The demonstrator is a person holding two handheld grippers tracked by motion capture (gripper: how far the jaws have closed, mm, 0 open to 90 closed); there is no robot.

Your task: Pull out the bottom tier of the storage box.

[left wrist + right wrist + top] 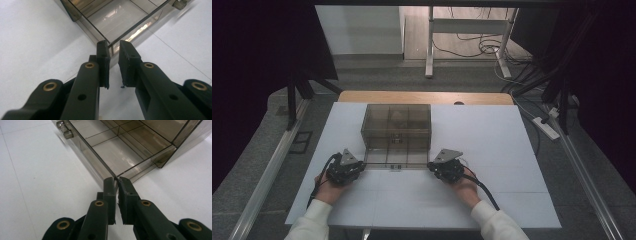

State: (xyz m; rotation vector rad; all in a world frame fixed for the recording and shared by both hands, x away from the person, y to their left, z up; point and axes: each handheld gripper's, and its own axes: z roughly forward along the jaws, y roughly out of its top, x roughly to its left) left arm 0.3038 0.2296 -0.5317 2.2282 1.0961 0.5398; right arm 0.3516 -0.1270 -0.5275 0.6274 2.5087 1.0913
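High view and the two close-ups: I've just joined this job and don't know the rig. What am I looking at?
No robot arm here: a person holds a two-jaw tool in each hand. The high view looks down from above the person's side; the left gripper and right gripper come in from the bottom. Each close-up comes from a camera riding on one gripper, looking along its black jaws.

On the white table stands a smoky clear box with its divided drawer pulled out toward the person. Each gripper sits at one front corner of the drawer. The left jaws stand slightly apart around their corner; the right jaws are closed to a thin slit. I cannot tell whether either really pinches the wall.
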